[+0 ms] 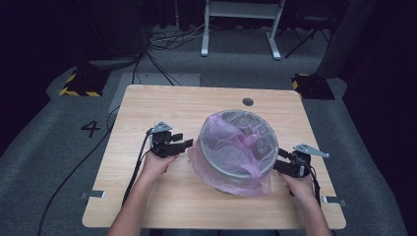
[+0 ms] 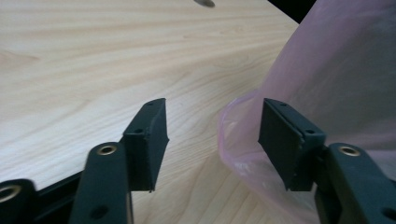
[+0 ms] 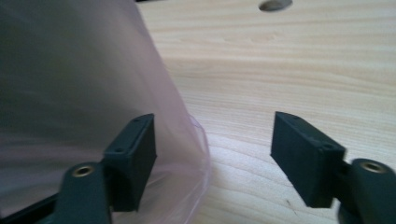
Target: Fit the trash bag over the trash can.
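Left tool [image 1: 183, 145]: open, holding nothing, its tips just beside the bag's hem on the bin's left.
Right tool [image 1: 282, 161]: open and empty too, close against the bin's right side.
Bag [image 1: 231, 147]: thin pink liner inside the bin [image 1: 268, 162], its top folded over the rim, loose film bunched low at the front.
Bin's place: middle of the surface [image 1: 162, 105], between both tools.
Risk, snag: an open jaw could catch the loose film and drag the liner off the rim.
Risk, tear: a hard pull would likely rip such thin film.
Risk, shove: a sideways bump might slide or tip the light bin.
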Demonstrator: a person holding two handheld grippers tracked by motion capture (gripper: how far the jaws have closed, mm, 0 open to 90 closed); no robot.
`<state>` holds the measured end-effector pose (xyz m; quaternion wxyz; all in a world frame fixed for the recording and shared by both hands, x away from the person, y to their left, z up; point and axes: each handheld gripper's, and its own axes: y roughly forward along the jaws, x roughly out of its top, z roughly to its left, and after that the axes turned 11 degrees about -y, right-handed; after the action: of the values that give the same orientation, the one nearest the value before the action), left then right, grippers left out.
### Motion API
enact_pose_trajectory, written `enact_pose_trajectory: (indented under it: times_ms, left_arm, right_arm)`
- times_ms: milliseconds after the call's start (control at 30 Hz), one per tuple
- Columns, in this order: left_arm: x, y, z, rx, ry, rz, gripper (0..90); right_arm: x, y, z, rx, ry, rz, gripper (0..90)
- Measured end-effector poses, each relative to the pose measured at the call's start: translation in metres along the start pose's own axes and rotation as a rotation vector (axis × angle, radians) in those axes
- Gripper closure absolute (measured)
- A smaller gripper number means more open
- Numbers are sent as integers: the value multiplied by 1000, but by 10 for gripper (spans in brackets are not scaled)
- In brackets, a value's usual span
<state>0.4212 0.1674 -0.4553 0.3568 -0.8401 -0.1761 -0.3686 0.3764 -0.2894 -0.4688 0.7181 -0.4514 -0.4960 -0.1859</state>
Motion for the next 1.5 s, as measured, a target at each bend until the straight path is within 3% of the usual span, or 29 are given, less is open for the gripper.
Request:
enact_pose_trajectory:
  times_ms: [100,433,633,800,967,1233,1400,1500]
  left_arm:
    - [-1,-14,-4,-14,28,-17,403]
    - [-17,-50,-34,-112,126,-35,391]
    - [-25,-63,-51,-184,162,-49,374]
    - [-26,-68,-68,-225,200,-58,368]
    - [-24,-69,-77,-255,209,-66,359]
    - [-22,-60,-91,-258,221,-61,231]
    - [-20,-57,-97,-274,242,-70,237]
    - [-20,-54,-99,-260,258,-65,268]
  right_arm:
    - [2,-18,5,29,-22,-37,282]
    - [0,-49,25,97,-123,-90,279]
    - [-3,-67,38,141,-135,-135,276]
    - [-3,-75,48,162,-155,-157,275]
    - [-2,-74,55,191,-164,-156,269]
    - [2,-72,61,239,-183,-181,231]
    - [8,-71,64,258,-198,-196,231]
    - [10,-70,66,255,-216,-195,252]
